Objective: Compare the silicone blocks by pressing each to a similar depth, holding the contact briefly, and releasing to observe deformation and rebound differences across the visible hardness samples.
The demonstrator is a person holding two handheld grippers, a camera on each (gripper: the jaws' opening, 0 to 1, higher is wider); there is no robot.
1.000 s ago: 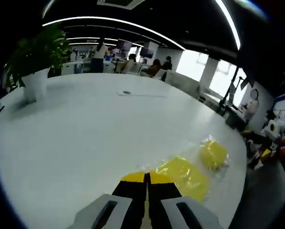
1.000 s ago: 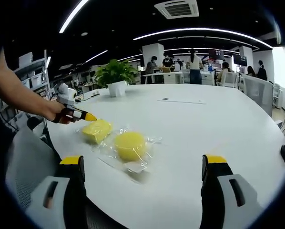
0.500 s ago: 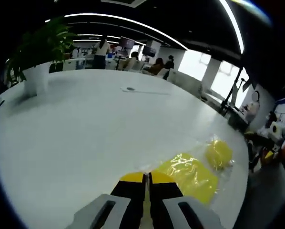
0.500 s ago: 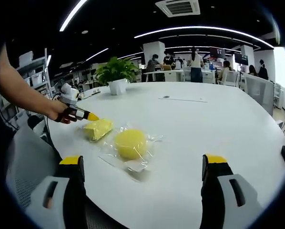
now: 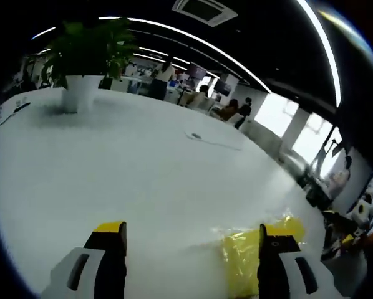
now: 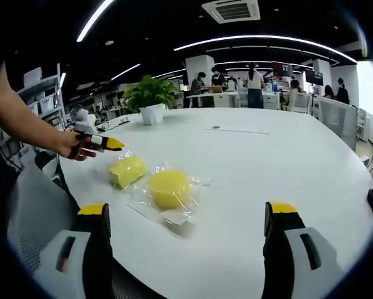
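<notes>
Yellow square block (image 6: pixel 128 170), yellow round block (image 6: pixel 169 188), white table (image 6: pixel 280 162), green plant (image 6: pixel 149 93) in white pot (image 6: pixel 153 114)

Left gripper (image 5: pixel 191 249): two black jaws with yellow tips on pale grey housings, each housing with a dark slot. Right gripper (image 6: pixel 186 227) looks the same. In the right gripper view, the person's bare forearm and hand (image 6: pixel 71 146), no sleeve visible

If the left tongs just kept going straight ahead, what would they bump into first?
Probably nothing soon: between the open left tongs lies bare white table. The bagged yellow block sits off to one side, by one tip.
</notes>
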